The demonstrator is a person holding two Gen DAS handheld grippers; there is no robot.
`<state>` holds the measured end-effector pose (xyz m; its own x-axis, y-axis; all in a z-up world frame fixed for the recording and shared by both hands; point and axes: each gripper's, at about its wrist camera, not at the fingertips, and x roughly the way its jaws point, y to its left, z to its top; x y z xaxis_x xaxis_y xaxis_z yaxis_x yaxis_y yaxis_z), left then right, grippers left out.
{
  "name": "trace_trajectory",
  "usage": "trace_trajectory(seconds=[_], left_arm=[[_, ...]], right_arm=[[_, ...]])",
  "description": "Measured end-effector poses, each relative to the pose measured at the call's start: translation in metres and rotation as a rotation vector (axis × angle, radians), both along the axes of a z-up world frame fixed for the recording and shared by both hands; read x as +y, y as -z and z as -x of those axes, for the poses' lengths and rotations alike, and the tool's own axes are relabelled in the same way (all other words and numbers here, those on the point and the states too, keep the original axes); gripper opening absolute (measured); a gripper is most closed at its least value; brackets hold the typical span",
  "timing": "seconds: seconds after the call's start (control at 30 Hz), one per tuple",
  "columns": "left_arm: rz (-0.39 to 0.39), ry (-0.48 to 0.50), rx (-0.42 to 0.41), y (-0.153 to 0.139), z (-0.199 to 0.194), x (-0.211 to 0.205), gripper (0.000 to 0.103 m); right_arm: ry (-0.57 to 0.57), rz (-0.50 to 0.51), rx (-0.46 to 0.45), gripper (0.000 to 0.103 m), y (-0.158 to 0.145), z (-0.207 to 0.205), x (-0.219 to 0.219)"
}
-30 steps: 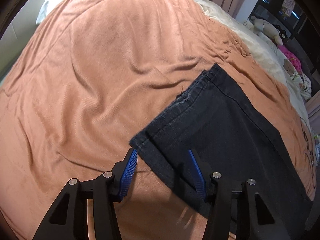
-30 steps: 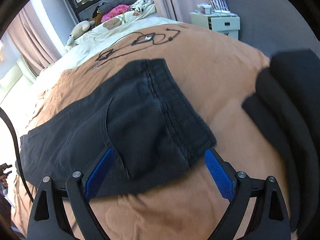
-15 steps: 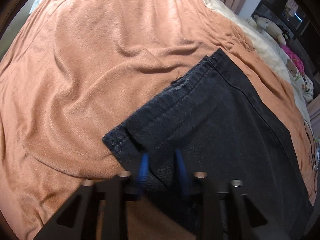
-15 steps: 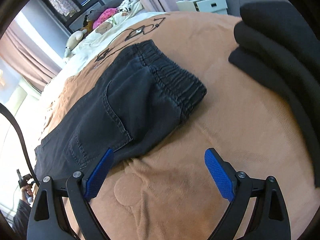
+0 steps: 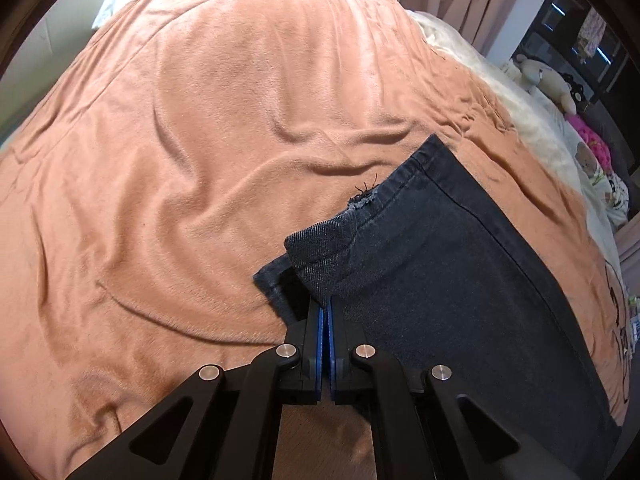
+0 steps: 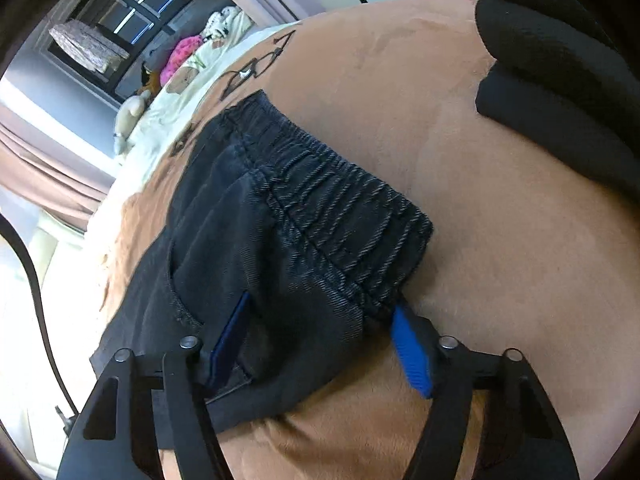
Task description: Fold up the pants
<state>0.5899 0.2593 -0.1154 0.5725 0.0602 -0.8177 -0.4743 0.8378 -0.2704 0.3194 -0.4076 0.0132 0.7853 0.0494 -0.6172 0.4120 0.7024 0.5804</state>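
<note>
The pants (image 5: 460, 280) lie flat on the bed (image 5: 180, 160), their long axis running from one claw to the other. The left claw (image 5: 325, 312) is pinched tight on the hem corner straight ahead. The right claw (image 6: 320, 328) is closing around the waistband (image 6: 344, 208) corner. Only the right view shows folded dark clothes (image 6: 568, 80) beyond.
</note>
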Motion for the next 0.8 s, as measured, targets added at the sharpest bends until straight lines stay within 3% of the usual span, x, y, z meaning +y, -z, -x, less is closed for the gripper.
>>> trace_trajectory(seconds=[0.07, 0.13, 0.23, 0.37, 0.47, 0.57, 0.67, 0.8], left_arm=[[0.006, -0.003, -0.002, 0.0, -0.001, -0.001, 0.002], [0.032, -0.002, -0.001, 0.002, -0.002, 0.0, 0.002], [0.065, -0.008, 0.026, 0.008, 0.0, 0.002, 0.006], [0.112, -0.015, 0.036, 0.016, 0.008, 0.004, 0.036], [0.169, -0.008, 0.024, 0.023, 0.012, 0.006, 0.039], [0.237, -0.018, 0.031, 0.032, 0.014, 0.007, 0.039], [0.254, -0.023, 0.004, 0.035, 0.013, 0.009, 0.042], [0.259, -0.021, -0.044, 0.036, 0.007, 0.011, 0.042]], right_arm=[[0.002, 0.037, 0.016, 0.02, -0.002, 0.0, -0.001], [-0.017, 0.062, 0.001, 0.006, -0.009, 0.007, -0.001], [0.008, 0.057, -0.033, 0.005, -0.018, 0.024, -0.003], [0.013, 0.088, -0.038, 0.006, -0.013, 0.037, 0.01], [-0.027, 0.046, -0.02, 0.013, -0.003, 0.033, 0.013], [-0.042, -0.021, -0.059, 0.021, 0.002, 0.038, 0.006], [-0.057, -0.058, -0.08, 0.031, 0.008, 0.043, 0.006], [-0.075, -0.086, -0.067, 0.032, 0.019, 0.038, 0.005]])
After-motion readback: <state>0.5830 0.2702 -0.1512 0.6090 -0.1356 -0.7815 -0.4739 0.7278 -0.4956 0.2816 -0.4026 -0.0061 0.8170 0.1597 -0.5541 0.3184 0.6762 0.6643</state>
